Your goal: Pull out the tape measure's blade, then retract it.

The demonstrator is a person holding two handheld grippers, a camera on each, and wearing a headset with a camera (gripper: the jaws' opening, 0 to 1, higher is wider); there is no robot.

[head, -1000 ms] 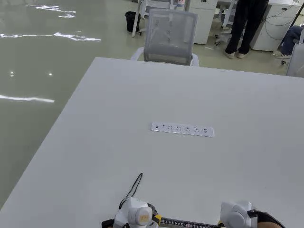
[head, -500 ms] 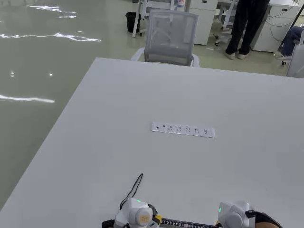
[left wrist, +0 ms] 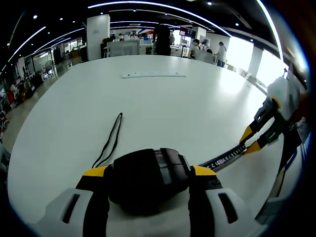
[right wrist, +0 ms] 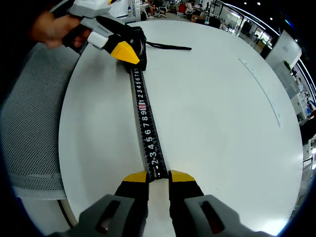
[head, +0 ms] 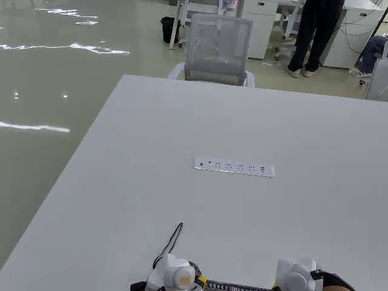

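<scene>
The black tape measure case (left wrist: pixel 148 177) sits on the white table (head: pixel 182 133), and my left gripper (left wrist: pixel 148 173) is shut on it. Its black numbered blade (right wrist: pixel 147 123) lies flat on the table, pulled out toward my right gripper (right wrist: pixel 158 176), which is shut on the blade's end. In the head view the left gripper (head: pixel 176 277) and the right gripper (head: pixel 296 277) are at the near edge, with the blade (head: pixel 236 285) between them. A black wrist strap (head: pixel 171 239) trails from the case.
A white power strip (head: pixel 234 167) lies mid-table. A grey mesh chair (head: pixel 217 48) stands at the far edge, and a person (head: pixel 312 30) stands beyond it by cabinets. The table's left edge drops to a shiny floor (head: pixel 42 91).
The right gripper has edged slightly left, toward the left gripper. The head view has tilted a little, so both grippers sit lower in it.
</scene>
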